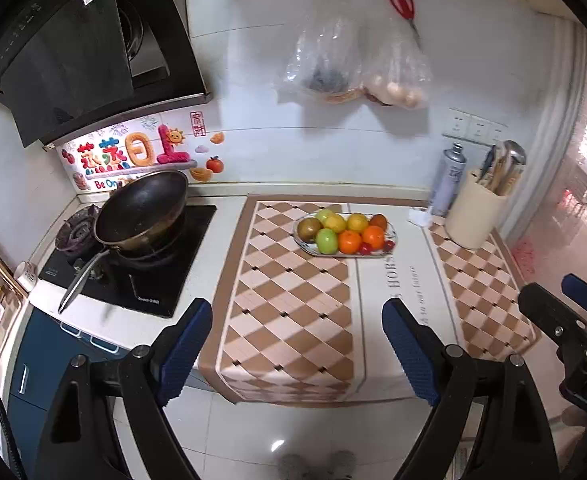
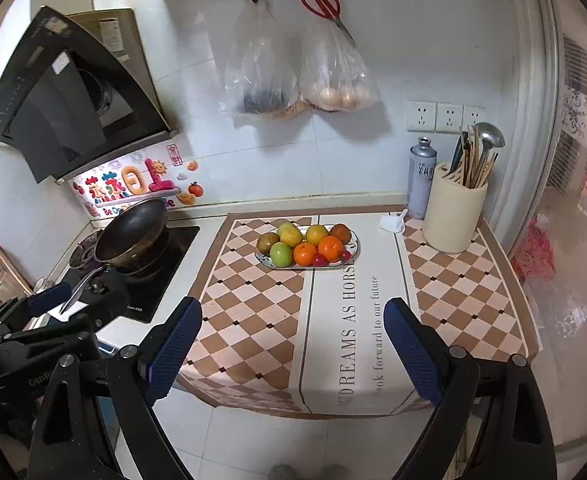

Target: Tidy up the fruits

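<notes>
We hold both tools back from the front edge of the worktop (image 2: 465, 292), the left hand-held gripper (image 1: 297, 344) and the right hand-held gripper (image 2: 293, 344) each with jaws spread wide and nothing between them. The fruits (image 2: 307, 246) sit heaped together on an oval plate (image 2: 354, 249) toward the back edge of the worktop, on the checked cloth (image 2: 249, 312): oranges at the front, green and yellow pieces behind, small red ones at the plate's right end. None lies loose on the cloth that we can see. That picture fits two readings, in our judgement: a mixed pile waiting to be sorted out, or a gathered plate at the close of the job; the frames do not settle which. Either way, the fruit is well apart from both tools, so any reach would have to carry across the cloth, and round, closely packed pieces would call for a centred grip to avoid nudging neighbours off the plate. A wok (image 2: 131, 230) stands on the hob at the left, a utensil holder (image 2: 451, 220) in the back right corner.
</notes>
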Tool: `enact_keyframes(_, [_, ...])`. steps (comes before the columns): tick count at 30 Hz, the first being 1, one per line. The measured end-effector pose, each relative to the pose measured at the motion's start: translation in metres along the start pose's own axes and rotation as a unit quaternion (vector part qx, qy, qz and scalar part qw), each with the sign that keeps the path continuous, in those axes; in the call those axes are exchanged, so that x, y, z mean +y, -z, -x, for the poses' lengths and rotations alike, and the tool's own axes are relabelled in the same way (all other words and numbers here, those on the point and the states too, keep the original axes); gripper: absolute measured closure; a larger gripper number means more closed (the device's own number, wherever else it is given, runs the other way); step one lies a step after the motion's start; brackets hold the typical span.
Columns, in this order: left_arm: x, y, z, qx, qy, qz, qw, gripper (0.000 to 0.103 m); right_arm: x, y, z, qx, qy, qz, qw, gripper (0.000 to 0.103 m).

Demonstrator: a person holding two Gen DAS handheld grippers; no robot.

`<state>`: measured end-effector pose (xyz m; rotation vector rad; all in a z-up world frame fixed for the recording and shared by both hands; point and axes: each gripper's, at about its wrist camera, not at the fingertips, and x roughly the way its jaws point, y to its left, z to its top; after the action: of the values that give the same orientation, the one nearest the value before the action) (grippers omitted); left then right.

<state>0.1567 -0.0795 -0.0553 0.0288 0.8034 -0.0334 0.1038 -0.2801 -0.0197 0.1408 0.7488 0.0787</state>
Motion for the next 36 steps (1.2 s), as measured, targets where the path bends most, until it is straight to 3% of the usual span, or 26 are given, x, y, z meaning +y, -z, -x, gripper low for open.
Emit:
enact_keyframes(16, [0.002, -0.018, -0.069, 0.032, -0.02, 0.0, 0.9993, 0.016, -0.008, -0.021, -0.1, 0.059, 0.009, -0.003, 0.998, 0.008])
enact_keyframes(36, [-0.003, -0.025, -0.082, 0.031, -0.016, 0.001, 0.9994, 0.014, -0.013, -0.026, -0.107, 0.057, 0.02, 0.001, 0.998, 0.007])
